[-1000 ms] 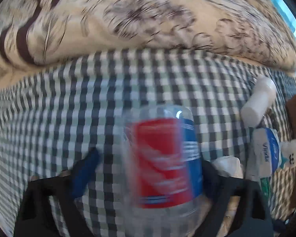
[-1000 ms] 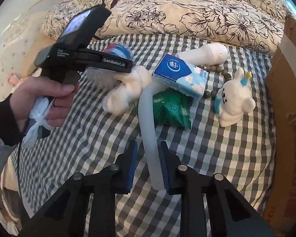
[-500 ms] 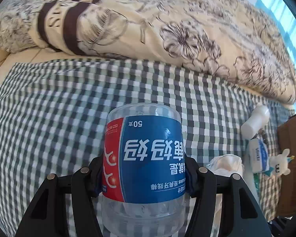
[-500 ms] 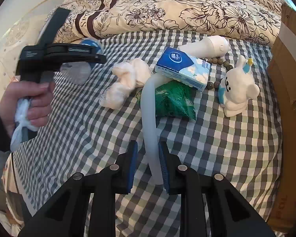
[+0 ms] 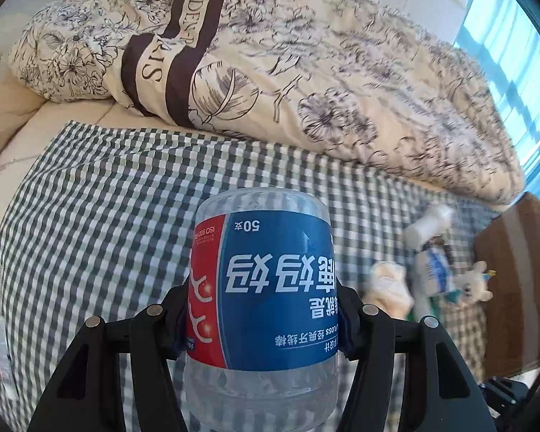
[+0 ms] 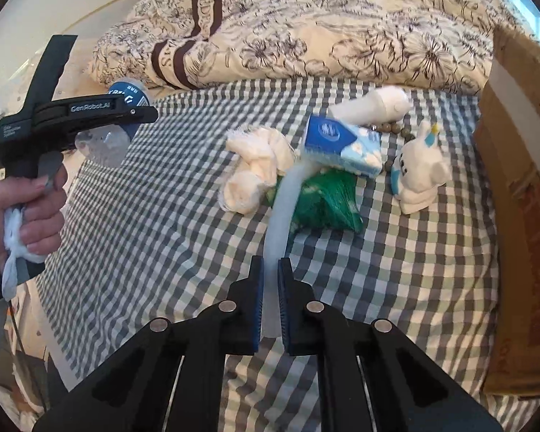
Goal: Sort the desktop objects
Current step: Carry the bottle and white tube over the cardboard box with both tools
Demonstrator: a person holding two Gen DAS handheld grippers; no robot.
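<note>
In the left wrist view my left gripper (image 5: 262,316) is shut on a clear plastic jar (image 5: 262,288) with a blue and red label, held upside down above the checked cloth (image 5: 108,216). The right wrist view shows that same jar (image 6: 126,97) at the far left, off the cloth. My right gripper (image 6: 269,288) is shut on the near end of a long white strip (image 6: 284,201). The strip runs up into a pile: a white rag (image 6: 255,165), a blue tissue pack (image 6: 342,144) and a green bag (image 6: 324,198).
A white unicorn toy (image 6: 419,176), a white bottle (image 6: 374,106) and a string of beads (image 6: 392,129) lie behind the pile. A cardboard box (image 6: 514,180) walls the right side. A flowered quilt (image 6: 306,28) is bunched at the back. A hand (image 6: 36,208) holds the left gripper.
The left gripper has carried the jar left and away from the pile. The right gripper's fingers have drawn closer together on the white strip.
</note>
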